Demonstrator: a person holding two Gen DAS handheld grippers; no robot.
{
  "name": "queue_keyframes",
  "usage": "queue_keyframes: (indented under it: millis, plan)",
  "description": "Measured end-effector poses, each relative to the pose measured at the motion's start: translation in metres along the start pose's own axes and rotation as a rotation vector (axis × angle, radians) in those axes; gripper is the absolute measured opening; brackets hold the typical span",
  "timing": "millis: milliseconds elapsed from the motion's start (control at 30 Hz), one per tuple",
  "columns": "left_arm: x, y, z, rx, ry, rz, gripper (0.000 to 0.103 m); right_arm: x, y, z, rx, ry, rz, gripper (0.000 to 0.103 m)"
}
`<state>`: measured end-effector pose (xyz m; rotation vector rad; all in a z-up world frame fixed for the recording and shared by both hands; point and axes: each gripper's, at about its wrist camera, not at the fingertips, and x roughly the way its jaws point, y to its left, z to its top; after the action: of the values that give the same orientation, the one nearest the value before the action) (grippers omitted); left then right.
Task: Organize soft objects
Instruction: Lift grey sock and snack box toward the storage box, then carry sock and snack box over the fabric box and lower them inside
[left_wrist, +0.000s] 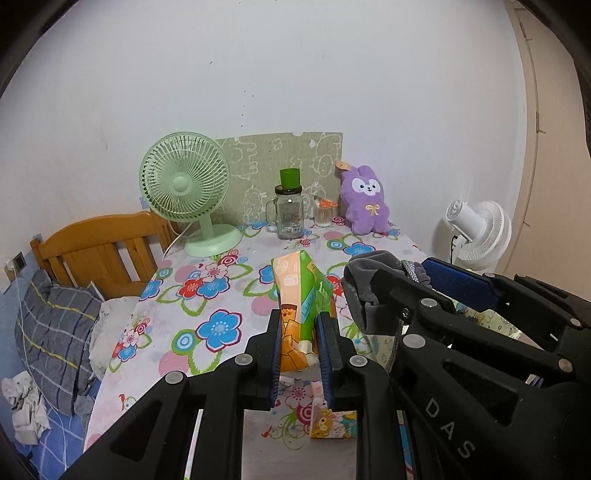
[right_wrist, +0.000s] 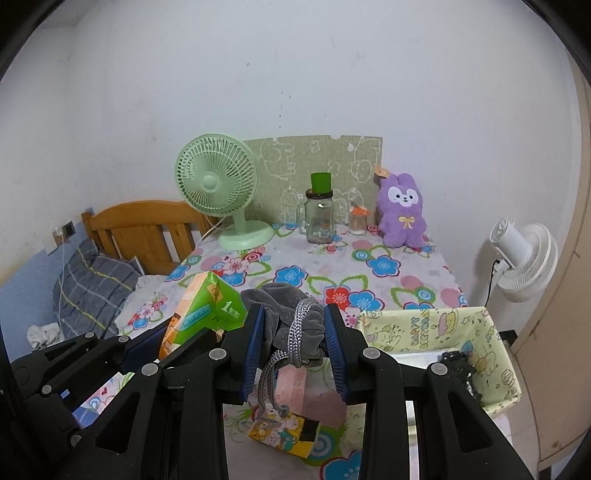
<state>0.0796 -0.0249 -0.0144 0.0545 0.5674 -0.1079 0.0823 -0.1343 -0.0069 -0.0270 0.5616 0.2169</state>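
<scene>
My left gripper (left_wrist: 298, 325) is shut on an orange and green tissue pack (left_wrist: 300, 295), held above the flowered table; the pack also shows in the right wrist view (right_wrist: 207, 310). My right gripper (right_wrist: 295, 332) is shut on a grey drawstring pouch (right_wrist: 291, 314) with its cord hanging down; the pouch shows at the right of the left wrist view (left_wrist: 373, 284). A pale yellow fabric basket (right_wrist: 491, 332) stands right of my right gripper, with dark items inside. A purple plush bunny (right_wrist: 402, 210) sits at the table's back.
A green desk fan (right_wrist: 218, 184), a glass jar with a green cup (right_wrist: 319, 214) and a small swab jar (right_wrist: 358, 219) stand along the back. A small cartoon-print box (right_wrist: 284, 432) and a pink block (right_wrist: 306, 391) lie below my grippers. A white fan (right_wrist: 524, 254) stands at right; a bed at left.
</scene>
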Motion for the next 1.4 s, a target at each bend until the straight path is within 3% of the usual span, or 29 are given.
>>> queue_keyframes:
  millis: [600,1400]
  plan:
    - [0.013,-0.042,0.013,0.031,-0.01,-0.035,0.016,-0.001,-0.045,0.005,0.021,-0.014,-0.042,0.036]
    - [0.052,-0.115,0.02,0.091,0.037,-0.155,0.016,0.002,-0.123,-0.006,0.088,0.013,-0.159,0.036]
